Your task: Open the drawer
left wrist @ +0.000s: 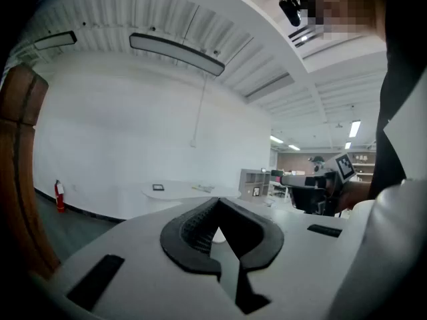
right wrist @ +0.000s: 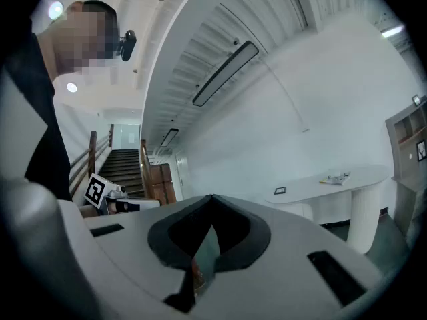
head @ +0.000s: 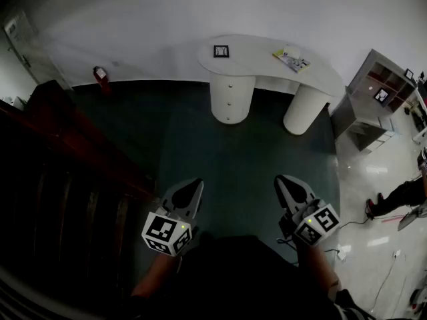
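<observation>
Nearest, the left tool (head: 195, 185) and right tool (head: 282, 181) are held side by side just in front of the person, over a dark green floor (head: 220, 159). Both point ahead with jaws closed, tips touching and nothing gripped. Well beyond them, against the white wall, stands a white counter (head: 260, 60) on two round legs. The left leg holds the drawer stack (head: 231, 102), with three small knobs, all shut. A wooden staircase (head: 73, 144) lies to the left.

Ahead of me, three drawers (head: 231, 103) sit shut, stacked in the white table's (head: 257, 60) left rounded pedestal (head: 220, 109), one knob each.
</observation>
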Motion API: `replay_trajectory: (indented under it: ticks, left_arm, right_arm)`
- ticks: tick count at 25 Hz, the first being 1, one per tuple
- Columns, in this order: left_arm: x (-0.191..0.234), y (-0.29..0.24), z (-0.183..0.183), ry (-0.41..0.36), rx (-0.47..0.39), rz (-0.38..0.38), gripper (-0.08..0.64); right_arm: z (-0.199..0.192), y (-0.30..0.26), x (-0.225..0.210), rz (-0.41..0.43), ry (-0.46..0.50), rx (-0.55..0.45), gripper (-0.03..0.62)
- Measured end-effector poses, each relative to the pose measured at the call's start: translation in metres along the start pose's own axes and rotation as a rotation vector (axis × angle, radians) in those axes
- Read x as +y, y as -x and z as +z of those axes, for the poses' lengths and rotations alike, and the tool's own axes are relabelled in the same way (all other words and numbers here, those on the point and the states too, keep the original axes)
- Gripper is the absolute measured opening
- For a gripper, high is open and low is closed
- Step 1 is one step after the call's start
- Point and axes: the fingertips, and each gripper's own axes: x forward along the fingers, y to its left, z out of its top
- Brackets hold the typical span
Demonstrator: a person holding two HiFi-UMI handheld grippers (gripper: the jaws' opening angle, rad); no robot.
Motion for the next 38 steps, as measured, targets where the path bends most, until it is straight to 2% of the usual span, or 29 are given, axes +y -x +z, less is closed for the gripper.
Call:
replay_trajectory:
  ticks: [6, 12, 15, 19, 22, 28, 32, 35, 38]
  left_arm:
    - [0.014, 0.01, 0.002, -0.048, 0.005, 0.001, 0.011]
    - [0.031, 0.027, 0.003, -0.063, 0.008, -0.043, 0.011]
    - [0.049, 0.037, 0.002, -0.093, 0.011, -0.031, 0.011]
    - [0.069, 0.042, 0.003, -0.035, 0.003, -0.059, 0.011]
    - [0.083, 0.039, 0.011, -0.003, -0.024, -0.045, 0.011]
    - [0.103, 0.01, 0.013, -0.081, -0.022, -0.003, 0.011]
    - [0.109, -0.031, 0.012, -0.07, -0.015, -0.016, 0.011]
    - [0.117, -0.072, 0.014, -0.043, -0.001, -0.014, 0.011]
    - [0.126, -0.123, 0.023, -0.036, 0.01, -0.025, 0.011]
  right_arm:
    - [0.0, -0.016, 0.013, -0.005, 0.012, -0.015, 0.015]
    - [-0.005, -0.038, 0.041, 0.023, 0.036, -0.018, 0.015]
    - [-0.009, -0.05, 0.054, 0.021, 0.029, -0.022, 0.015]
    - [-0.017, -0.062, 0.066, 0.022, 0.017, -0.009, 0.017]
    - [-0.02, -0.069, 0.065, 0.023, -0.008, 0.012, 0.017]
    - [-0.026, -0.098, 0.036, 0.042, -0.032, 0.015, 0.017]
    - [-0.029, -0.131, 0.001, 0.082, -0.05, 0.017, 0.017]
    - [-0.015, -0.155, -0.025, 0.13, -0.063, -0.015, 0.017]
    - [-0.008, -0.177, -0.069, 0.146, -0.073, -0.016, 0.017]
